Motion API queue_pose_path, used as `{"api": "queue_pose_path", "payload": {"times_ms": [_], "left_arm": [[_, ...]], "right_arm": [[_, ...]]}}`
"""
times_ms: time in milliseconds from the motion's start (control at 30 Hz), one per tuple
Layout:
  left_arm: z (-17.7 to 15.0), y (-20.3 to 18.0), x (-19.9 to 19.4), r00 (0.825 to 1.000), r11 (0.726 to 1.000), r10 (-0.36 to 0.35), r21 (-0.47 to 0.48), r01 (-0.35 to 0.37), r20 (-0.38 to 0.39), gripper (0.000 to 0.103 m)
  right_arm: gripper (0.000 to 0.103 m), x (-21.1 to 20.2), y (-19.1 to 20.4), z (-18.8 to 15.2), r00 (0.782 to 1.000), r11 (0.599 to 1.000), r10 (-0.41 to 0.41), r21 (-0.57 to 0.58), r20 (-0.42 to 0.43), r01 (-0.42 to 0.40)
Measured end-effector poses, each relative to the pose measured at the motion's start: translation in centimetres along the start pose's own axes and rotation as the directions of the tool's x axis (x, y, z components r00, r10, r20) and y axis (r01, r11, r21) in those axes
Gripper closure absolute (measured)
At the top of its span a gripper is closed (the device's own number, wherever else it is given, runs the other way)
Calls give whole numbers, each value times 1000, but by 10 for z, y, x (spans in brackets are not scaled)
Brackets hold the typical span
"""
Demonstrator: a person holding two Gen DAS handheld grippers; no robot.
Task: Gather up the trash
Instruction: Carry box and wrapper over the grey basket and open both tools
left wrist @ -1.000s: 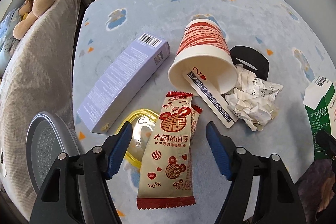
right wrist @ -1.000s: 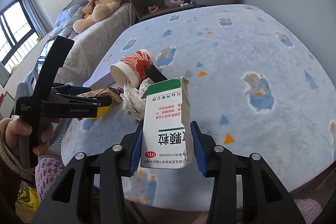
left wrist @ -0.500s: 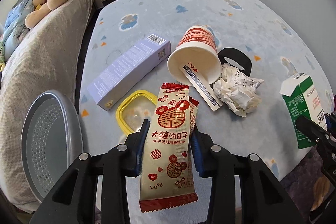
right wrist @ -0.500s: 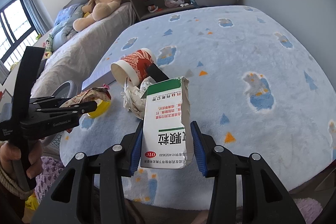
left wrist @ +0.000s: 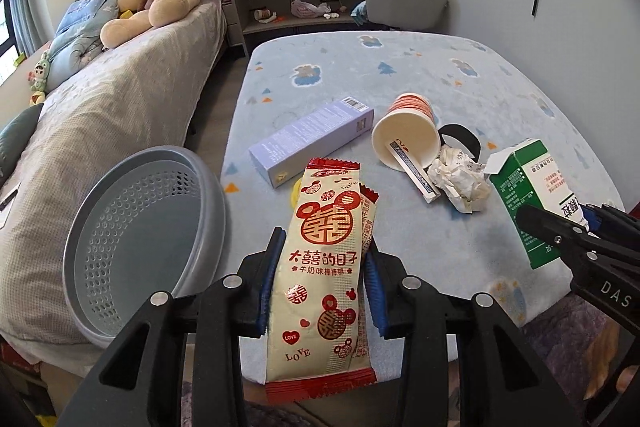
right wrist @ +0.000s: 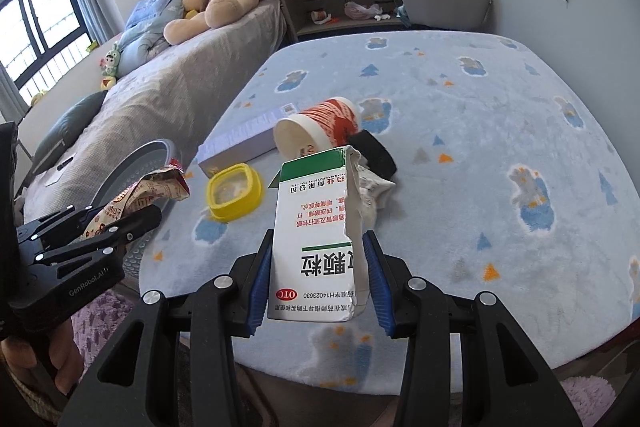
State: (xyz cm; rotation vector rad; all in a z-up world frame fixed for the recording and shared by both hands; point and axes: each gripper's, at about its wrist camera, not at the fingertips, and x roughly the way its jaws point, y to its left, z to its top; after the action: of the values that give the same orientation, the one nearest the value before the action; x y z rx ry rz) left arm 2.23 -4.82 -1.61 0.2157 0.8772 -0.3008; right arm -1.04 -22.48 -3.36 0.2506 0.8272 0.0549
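**Both grippers loaded above the rug**

The paper cup (left wrist: 407, 135) lies on its side on the blue patterned rug (left wrist: 460, 75), mouth toward the cameras, and serves as the marker for the rest. A narrow card (left wrist: 412, 169) sticks out of its mouth; whether anything else is inside cannot be made out. Touching the card's outer end is a wad of crumpled paper (left wrist: 458, 179), and just behind that a black object (left wrist: 460, 141) I cannot identify, partly covered. Left of the cup lies a long purple box (left wrist: 310, 141). Nearer than the box sits a yellow lid (right wrist: 234, 193), almost wholly hidden in the left view.

Well left of the cup, at the rug's edge against the bed (left wrist: 120, 99), stands a grey perforated basket (left wrist: 140, 243); nothing shows in the part of it that is visible.

The left gripper (left wrist: 322, 281) has its jaws closed on a snack wrapper (left wrist: 324, 267), held off the rug, a second wrapper apparently behind it. The right gripper (right wrist: 316, 281) clamps a torn green-and-white medicine box (right wrist: 316, 235), lifted in front of the cup and blocking the paper wad. A hand (right wrist: 48, 359) shows at the left gripper's handle.
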Motion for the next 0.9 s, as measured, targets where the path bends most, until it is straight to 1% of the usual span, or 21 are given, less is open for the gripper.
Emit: {"api": "queue_pose_path", "payload": {"times_ms": [200, 400, 567, 667, 900], "left_arm": [[-10, 38, -10, 999, 997, 30, -71, -27, 36, 67], [-21, 89, -12, 996, 985, 76, -159, -67, 52, 67], [-29, 136, -12, 990, 967, 126, -230, -109, 58, 67], [-32, 163, -9, 987, 953, 155, -271, -137, 46, 67], [-42, 210, -2, 979, 924, 205, -333, -187, 20, 67]], "right_arm": [[61, 12, 49, 14, 999, 997, 45, -64, 5, -44], [61, 32, 100, 25, 996, 987, 84, -138, -9, -85], [61, 56, 139, 32, 991, 974, 125, -186, -49, -132], [61, 69, 163, 35, 986, 963, 151, -215, -67, -162], [61, 97, 208, 40, 972, 939, 211, -253, -107, -232]]}}
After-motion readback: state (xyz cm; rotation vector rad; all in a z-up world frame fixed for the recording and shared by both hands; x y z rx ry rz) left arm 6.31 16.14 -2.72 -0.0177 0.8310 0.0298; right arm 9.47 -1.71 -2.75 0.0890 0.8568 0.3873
